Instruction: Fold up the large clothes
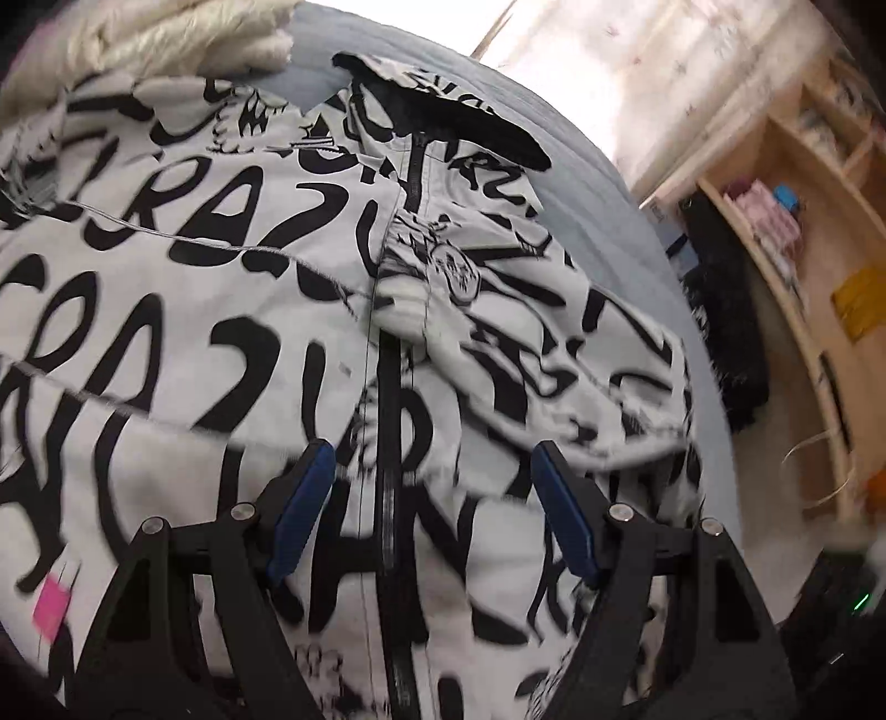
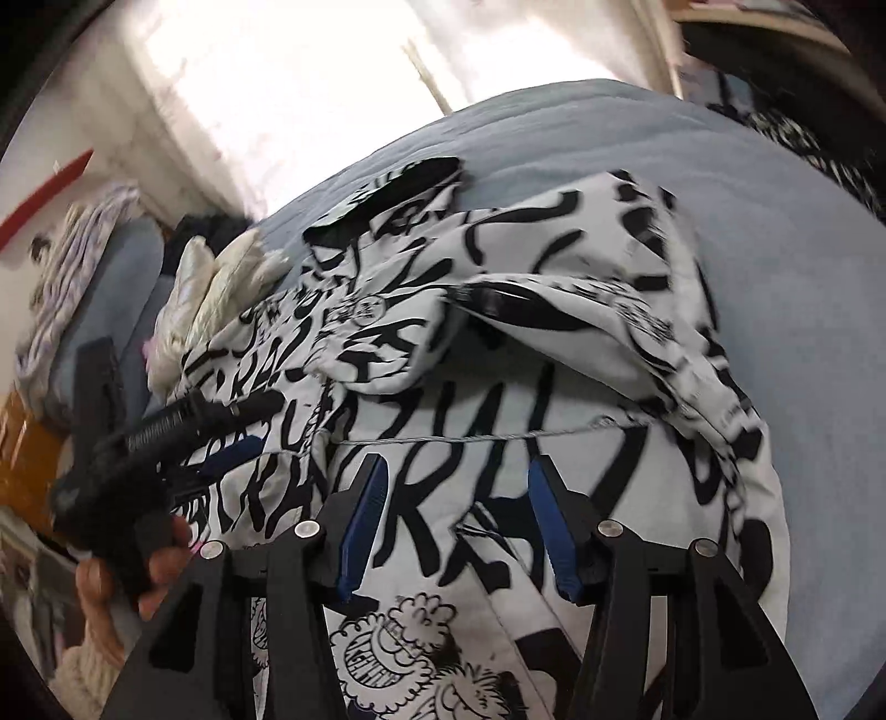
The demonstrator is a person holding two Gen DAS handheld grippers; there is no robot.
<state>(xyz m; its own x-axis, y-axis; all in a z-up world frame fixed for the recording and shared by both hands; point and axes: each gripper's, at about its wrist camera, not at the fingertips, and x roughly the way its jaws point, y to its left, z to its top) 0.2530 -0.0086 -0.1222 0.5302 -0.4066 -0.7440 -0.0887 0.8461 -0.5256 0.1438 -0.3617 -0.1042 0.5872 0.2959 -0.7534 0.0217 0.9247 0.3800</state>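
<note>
A large white jacket (image 1: 221, 332) with black graffiti lettering and a black zipper lies spread on a blue-grey bed. It also shows in the right wrist view (image 2: 498, 399), with a sleeve (image 2: 609, 310) folded across its top. My left gripper (image 1: 432, 459) hovers open just above the jacket, its blue pads on either side of the zipper line. My right gripper (image 2: 454, 471) is open above the jacket's lower part and holds nothing. The left gripper also shows at the left of the right wrist view (image 2: 232, 443), held in a hand.
The blue-grey bed cover (image 2: 747, 194) lies under the jacket. A cream puffy garment (image 1: 166, 39) sits by the jacket's upper edge. A wooden shelf unit (image 1: 803, 221) stands to the right of the bed. A dark fuzzy thing (image 1: 725, 332) lies at the bed's right edge.
</note>
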